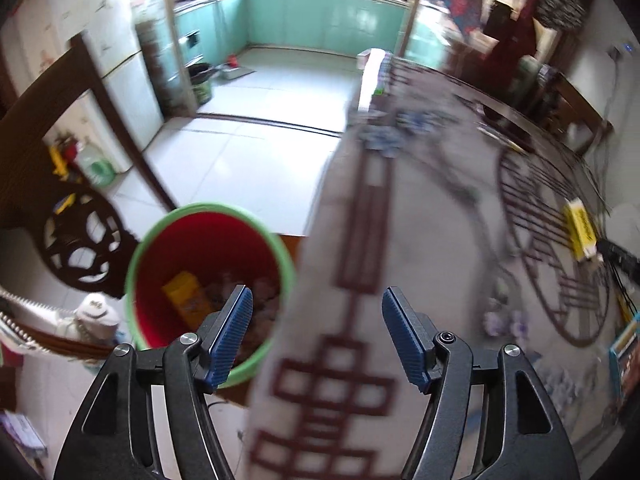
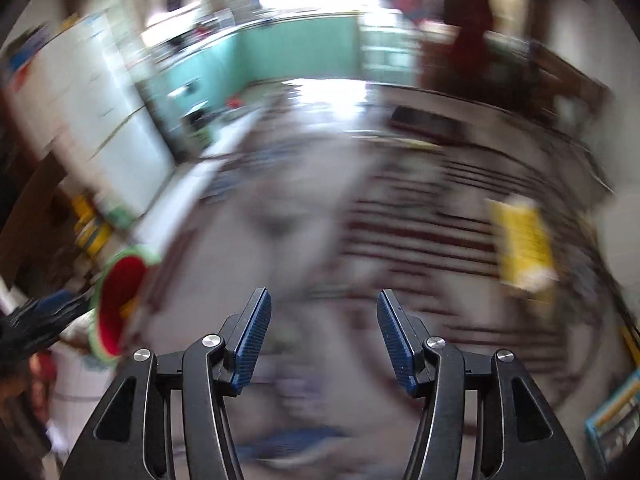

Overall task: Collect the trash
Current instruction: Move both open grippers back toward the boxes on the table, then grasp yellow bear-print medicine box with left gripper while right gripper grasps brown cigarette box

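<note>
Trash bin (image 1: 208, 280), red inside with a green rim, beside the bench (image 1: 420, 240) edge, below its top; yellow packet and scraps already in it.
Left tongs (image 1: 316, 336): wide open, empty, straddling bench edge and bin mouth. Right tongs (image 2: 324, 336): wide open, empty, over the patterned bench. Yellow box (image 1: 580, 232) lies far right, likely next pick; right view blurred.

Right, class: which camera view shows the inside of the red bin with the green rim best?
The left wrist view: the red plastic bin with the green rim faces the camera, with a yellow packet inside. The right wrist view shows the bin blurred, edge-on at the left, contents unclear.
</note>
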`<action>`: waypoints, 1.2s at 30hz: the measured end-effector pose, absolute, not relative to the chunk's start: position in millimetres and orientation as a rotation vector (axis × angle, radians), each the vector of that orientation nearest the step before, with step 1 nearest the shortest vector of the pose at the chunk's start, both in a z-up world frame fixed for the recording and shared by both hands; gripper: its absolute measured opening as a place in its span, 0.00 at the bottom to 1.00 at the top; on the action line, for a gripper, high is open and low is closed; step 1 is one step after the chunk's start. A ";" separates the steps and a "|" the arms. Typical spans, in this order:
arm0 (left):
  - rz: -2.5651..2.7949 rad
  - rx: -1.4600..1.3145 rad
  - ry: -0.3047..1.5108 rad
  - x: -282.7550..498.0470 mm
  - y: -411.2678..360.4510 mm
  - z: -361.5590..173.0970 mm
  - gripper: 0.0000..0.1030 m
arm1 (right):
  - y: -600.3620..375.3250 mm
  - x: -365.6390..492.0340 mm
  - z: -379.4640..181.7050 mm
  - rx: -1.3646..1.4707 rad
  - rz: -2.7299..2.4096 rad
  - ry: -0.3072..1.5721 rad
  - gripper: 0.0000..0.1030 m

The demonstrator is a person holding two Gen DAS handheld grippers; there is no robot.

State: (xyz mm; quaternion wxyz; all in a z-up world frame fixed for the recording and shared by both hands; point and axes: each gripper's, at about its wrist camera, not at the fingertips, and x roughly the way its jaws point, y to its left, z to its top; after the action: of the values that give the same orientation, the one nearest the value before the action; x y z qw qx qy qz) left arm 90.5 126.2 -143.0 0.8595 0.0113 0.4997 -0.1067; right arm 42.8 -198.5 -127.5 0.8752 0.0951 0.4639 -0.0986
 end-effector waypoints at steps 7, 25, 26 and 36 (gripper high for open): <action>-0.329 0.067 1.056 73.5 37.5 -136.1 0.65 | -362.4 24.7 -132.9 0.343 -0.401 0.948 0.52; -0.606 0.138 1.043 78.6 -182.1 -103.7 0.74 | -458.1 22.8 -204.9 0.568 -0.327 0.982 0.14; -0.612 0.133 1.054 82.1 -194.4 -105.3 0.75 | -459.3 16.5 -200.5 0.566 -0.342 0.964 0.14; -0.652 0.161 1.208 115.3 -302.4 -160.3 0.75 | -480.0 -32.5 -173.7 0.564 -0.493 0.873 0.14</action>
State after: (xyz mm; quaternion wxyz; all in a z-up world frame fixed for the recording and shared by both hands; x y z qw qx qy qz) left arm 115.3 -302.4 -160.3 0.7705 0.0741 0.5572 -0.3005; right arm -32.5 -480.0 -173.7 0.8391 0.2669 0.4127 -0.2330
